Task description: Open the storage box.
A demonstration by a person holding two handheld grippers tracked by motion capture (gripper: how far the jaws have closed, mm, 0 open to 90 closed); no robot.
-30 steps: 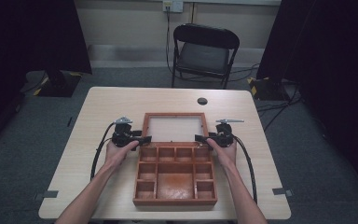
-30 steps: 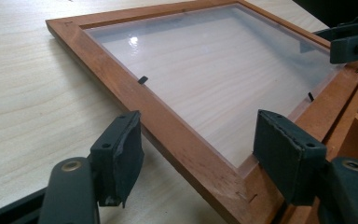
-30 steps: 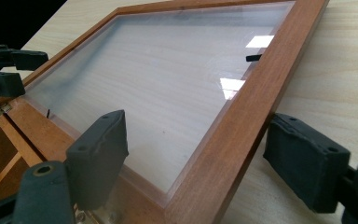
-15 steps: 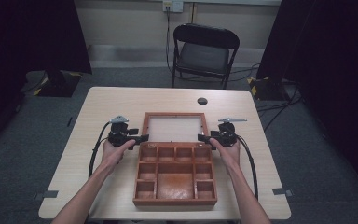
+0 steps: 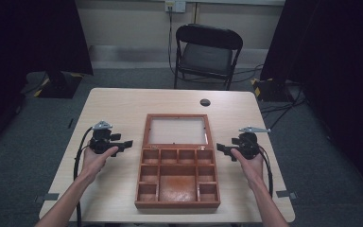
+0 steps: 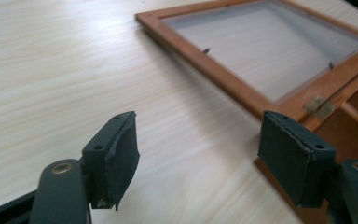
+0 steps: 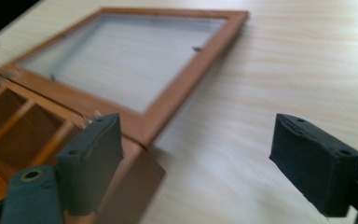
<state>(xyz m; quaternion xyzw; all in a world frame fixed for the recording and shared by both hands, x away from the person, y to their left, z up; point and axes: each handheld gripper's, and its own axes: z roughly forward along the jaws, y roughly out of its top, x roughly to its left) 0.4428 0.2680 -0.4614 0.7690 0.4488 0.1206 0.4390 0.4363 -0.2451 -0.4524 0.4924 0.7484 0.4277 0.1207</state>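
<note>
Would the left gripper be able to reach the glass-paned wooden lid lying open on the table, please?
Probably yes: the left gripper is open beside the lid, with bare table between them.

The brown wooden compartment box (image 5: 177, 177) lies open mid-table, its glazed lid (image 5: 175, 130) folded flat behind.

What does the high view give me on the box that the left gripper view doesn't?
High view: the whole wooden box with its compartments, the chair beyond the table, and both hands, left gripper and right gripper apart from the box on either side.
Left gripper view: the hinge close up, and the open jaws with only tabletop between them.
Both: the glass-paned lid lying open flat on the table.
</note>
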